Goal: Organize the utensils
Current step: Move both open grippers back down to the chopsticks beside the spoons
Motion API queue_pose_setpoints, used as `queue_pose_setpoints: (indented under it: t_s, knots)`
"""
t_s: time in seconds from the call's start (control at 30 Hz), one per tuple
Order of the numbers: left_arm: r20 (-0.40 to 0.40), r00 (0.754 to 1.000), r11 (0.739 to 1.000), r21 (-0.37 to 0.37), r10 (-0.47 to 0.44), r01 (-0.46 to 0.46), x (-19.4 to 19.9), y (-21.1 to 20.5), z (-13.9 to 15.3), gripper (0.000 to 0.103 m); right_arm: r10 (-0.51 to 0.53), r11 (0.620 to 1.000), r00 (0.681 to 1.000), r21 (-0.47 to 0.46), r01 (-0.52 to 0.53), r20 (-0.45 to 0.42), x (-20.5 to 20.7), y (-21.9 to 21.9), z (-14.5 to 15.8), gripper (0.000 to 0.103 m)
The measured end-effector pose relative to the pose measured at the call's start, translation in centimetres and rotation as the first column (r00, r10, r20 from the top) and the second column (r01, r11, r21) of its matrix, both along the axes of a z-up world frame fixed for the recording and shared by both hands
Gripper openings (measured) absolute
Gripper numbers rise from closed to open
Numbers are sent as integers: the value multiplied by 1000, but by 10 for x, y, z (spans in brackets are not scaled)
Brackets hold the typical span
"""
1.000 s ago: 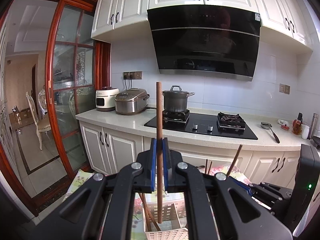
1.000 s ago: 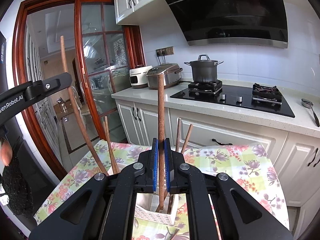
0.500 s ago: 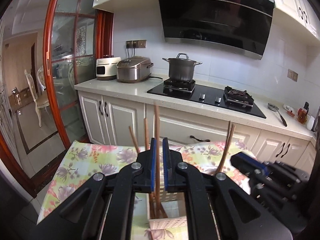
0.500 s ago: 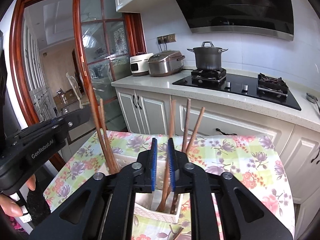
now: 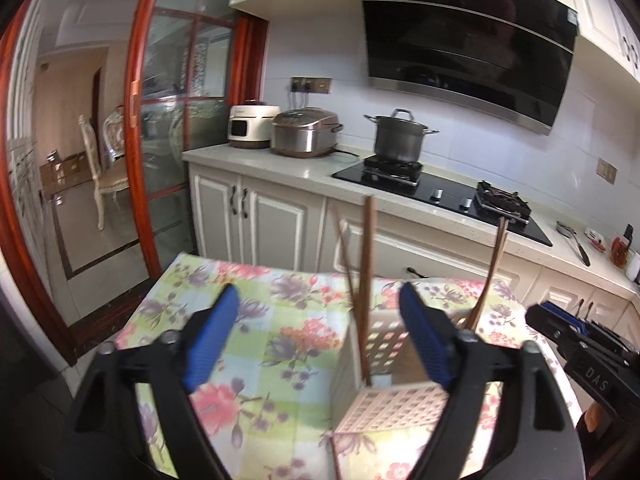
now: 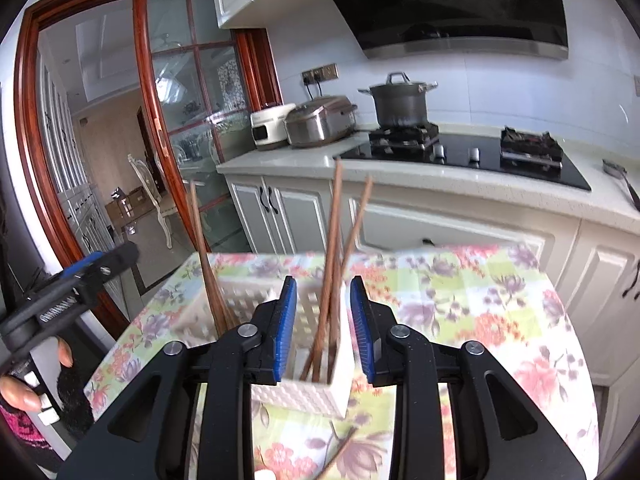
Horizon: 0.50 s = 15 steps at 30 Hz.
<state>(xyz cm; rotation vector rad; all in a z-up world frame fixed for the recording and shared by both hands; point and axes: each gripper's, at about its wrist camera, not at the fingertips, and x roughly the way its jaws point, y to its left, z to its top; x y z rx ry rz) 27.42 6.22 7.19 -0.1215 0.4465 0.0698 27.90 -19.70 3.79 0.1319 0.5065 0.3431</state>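
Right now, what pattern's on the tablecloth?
Floral patchwork tablecloth: pink, purple, green, yellow. Clearest in the left wrist view.

White-tiled kitchen wall [image 5: 320, 40]; black range hood [image 5: 472, 44] over black hob [image 5: 440, 192] with steel pot [image 5: 398, 138]; cream cabinets [image 5: 256, 216] below pale countertop [image 5: 256, 160]. Red wood-framed glass door [image 6: 180, 120] at left, likely a dining room behind; pale chair [image 5: 102, 168]; bright daylight.

The basket [image 5: 394, 404] smears with motion blur in both views, its lower corner cut by the left camera's frame. Chopsticks' [image 6: 326, 292] bottom ends vanish inside it. One loose stick [image 6: 340, 456] runs off the right view's bottom edge, blurred too.
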Motion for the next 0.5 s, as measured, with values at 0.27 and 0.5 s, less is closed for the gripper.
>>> queue_pose_setpoints:
  t_s: [0.27, 0.5]
  knots:
    - [-53, 998, 998, 35, 45, -43, -27, 9, -42, 97, -19, 1000, 993, -24, 16, -118, -16, 0, -60, 32]
    - [-123, 991, 998, 49, 44, -39, -47, 5, -87, 97, -24, 998, 977, -61, 11, -212, -31, 3, -104, 32]
